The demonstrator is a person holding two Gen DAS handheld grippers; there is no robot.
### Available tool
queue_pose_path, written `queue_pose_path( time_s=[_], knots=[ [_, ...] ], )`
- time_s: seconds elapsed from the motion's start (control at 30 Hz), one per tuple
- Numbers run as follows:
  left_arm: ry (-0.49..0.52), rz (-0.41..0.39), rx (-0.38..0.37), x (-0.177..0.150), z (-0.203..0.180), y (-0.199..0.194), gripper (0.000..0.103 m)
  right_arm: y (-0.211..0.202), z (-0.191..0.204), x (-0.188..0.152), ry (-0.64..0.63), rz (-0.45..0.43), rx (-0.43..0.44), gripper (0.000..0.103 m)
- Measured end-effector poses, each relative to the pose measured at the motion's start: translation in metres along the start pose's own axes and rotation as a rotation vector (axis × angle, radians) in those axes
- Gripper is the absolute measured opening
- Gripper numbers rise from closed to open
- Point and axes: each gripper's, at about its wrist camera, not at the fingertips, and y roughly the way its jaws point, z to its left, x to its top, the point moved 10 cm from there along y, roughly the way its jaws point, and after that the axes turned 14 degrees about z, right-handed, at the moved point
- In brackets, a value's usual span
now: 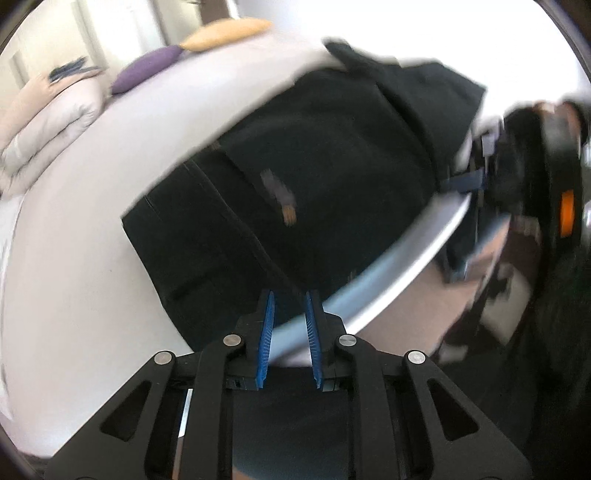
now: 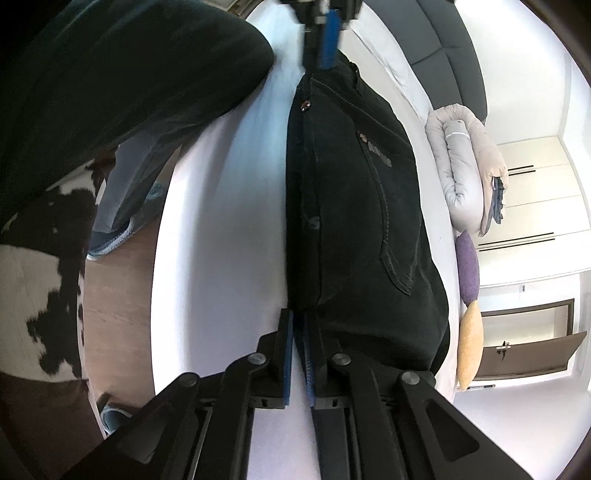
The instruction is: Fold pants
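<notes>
Where the left wrist camera looks out along its own fingers, the left tongs (image 1: 290, 295) stand with a clear gap between their blue ribbed pads (image 1: 266, 325), the tips at the near edge of the black pants (image 1: 295, 177); dark cloth sits between the tips, but whether it is pinched cannot be told through the motion blur. The pants lie spread across the white bed (image 1: 66, 258), close to its near edge, with a small pale label showing on the fabric. At the far right of this view the right tongs (image 1: 463, 182) meet the other end of the garment, their state unreadable here. Beyond the pants, a folded pale comforter (image 1: 48, 122) sits at the far side of the bed, with a purple pillow (image 1: 147, 72) and a yellow pillow (image 1: 225, 33) next to it. From the right wrist camera, the right tongs (image 2: 299, 317) are closed almost completely, their blue pads gripping the near end of the pants (image 2: 354, 206), which stretch away along the bed (image 2: 229, 221) with a stitched back pocket facing up. At the far end the left tongs (image 2: 327, 44) touch the pants' waistband. The comforter (image 2: 465, 162), purple pillow (image 2: 468, 266) and yellow pillow (image 2: 470, 343) line the right side.
</notes>
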Motion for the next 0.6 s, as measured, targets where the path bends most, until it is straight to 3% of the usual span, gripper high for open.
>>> queue_pose_path(
  time_s=[0.1,0.17,0.2,0.27,0.33,0.37,0.47,0.57,0.6],
  knots=[
    [-0.070,-0.105,-0.033,0.037,-0.006,-0.010,0.017,0.000,0.000,0.002,0.027,-0.008,0.019,0.011],
    [-0.124,-0.136,-0.077,0.065,-0.016,0.000,0.017,-0.001,0.000,0.003,0.048,-0.014,0.042,0.020],
    [-0.142,-0.133,-0.092,0.075,-0.021,0.009,0.017,-0.001,0.001,0.003,0.067,-0.019,0.055,0.022],
    [-0.162,-0.077,-0.110,0.089,-0.031,0.040,0.017,-0.003,0.004,0.003,0.086,-0.030,0.090,0.046],
    [-0.189,-0.023,-0.101,0.093,-0.036,0.068,0.017,-0.009,0.005,0.001,0.124,-0.047,0.113,0.053],
    [-0.211,-0.052,-0.111,0.096,-0.034,0.070,0.017,-0.012,0.002,0.000,0.158,-0.056,0.135,0.053],
    [-0.313,-0.060,-0.209,0.096,-0.025,0.074,0.017,-0.022,-0.025,-0.014,0.378,-0.097,0.320,0.053],
    [-0.361,-0.073,-0.245,0.095,-0.022,0.077,0.017,-0.013,-0.090,-0.047,0.730,-0.152,0.509,0.053],
    [-0.373,-0.074,-0.249,0.096,-0.022,0.078,0.017,0.000,-0.124,-0.069,0.902,-0.164,0.558,0.052]
  ],
)
